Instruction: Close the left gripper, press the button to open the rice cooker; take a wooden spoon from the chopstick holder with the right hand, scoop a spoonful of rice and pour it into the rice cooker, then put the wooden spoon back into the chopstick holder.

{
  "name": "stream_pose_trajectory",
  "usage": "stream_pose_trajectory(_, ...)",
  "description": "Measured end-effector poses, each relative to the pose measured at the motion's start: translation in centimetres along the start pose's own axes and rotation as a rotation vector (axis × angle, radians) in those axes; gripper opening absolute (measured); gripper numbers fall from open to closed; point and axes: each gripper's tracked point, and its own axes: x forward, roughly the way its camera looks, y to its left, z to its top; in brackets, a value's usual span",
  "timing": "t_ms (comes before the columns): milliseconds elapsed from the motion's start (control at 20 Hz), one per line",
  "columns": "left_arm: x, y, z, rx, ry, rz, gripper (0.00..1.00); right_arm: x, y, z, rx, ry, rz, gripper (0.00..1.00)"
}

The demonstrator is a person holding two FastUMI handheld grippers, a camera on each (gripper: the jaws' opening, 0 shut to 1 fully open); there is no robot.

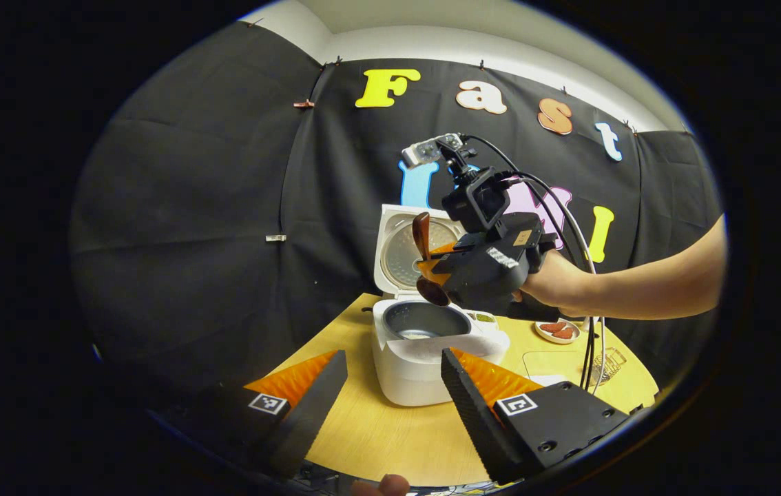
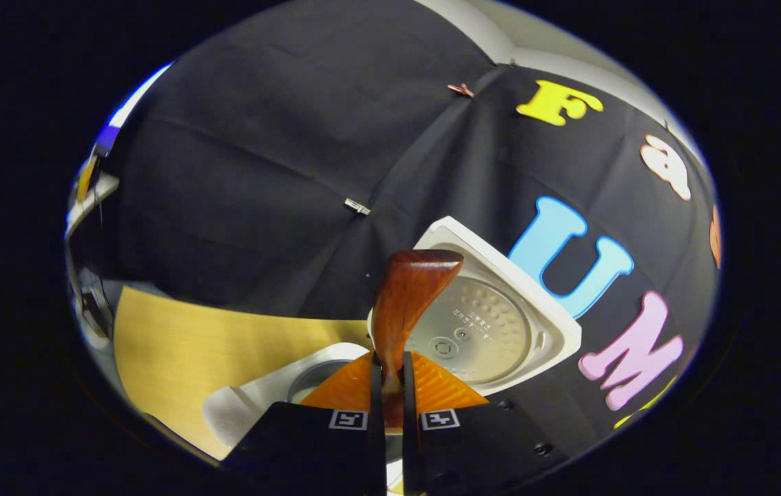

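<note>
The white rice cooker (image 1: 410, 372) stands on the yellow table (image 1: 370, 427) with its lid (image 1: 401, 251) raised and the grey inner pot (image 1: 425, 320) showing. My left gripper (image 1: 390, 358) hangs open in front of it, holding nothing. Above the pot, a hand holds my right gripper (image 1: 433, 267), shut on a brown wooden spoon (image 1: 422, 238) that stands almost upright. In the right gripper view the spoon (image 2: 405, 303) rises from between the shut fingers of the right gripper (image 2: 390, 389), in front of the cooker's lid (image 2: 494, 324). The cooker's body (image 2: 246, 406) lies below.
A small dish with red pieces (image 1: 556, 331) sits to the right of the cooker. A wire holder (image 1: 607, 364) stands near the table's right edge, behind hanging cables (image 1: 590, 344). The black cloth wall closes in behind the cooker.
</note>
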Motion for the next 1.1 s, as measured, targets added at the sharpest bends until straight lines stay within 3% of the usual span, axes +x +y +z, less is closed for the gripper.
stream_pose_trajectory(250,-0.2,-0.6,0.2,-0.001,-0.002,-0.009,0.95,-0.5,-3.1,-0.7,0.461,0.017,-0.039,0.13)
stream_pose_trajectory(500,-0.4,-1.0,0.4,0.002,-0.009,-0.010,0.95,-3.6,-5.7,0.6,0.791,-0.063,-0.036,0.13)
stream_pose_trajectory(800,-0.3,-2.1,1.1,0.016,-0.015,-0.022,0.95,-10.2,-10.3,0.3,0.904,-0.154,-0.075,0.13)
stream_pose_trajectory(1100,0.0,-4.2,1.8,0.039,-0.024,-0.044,0.95,-18.5,-16.5,-2.3,0.923,-0.209,-0.169,0.13)
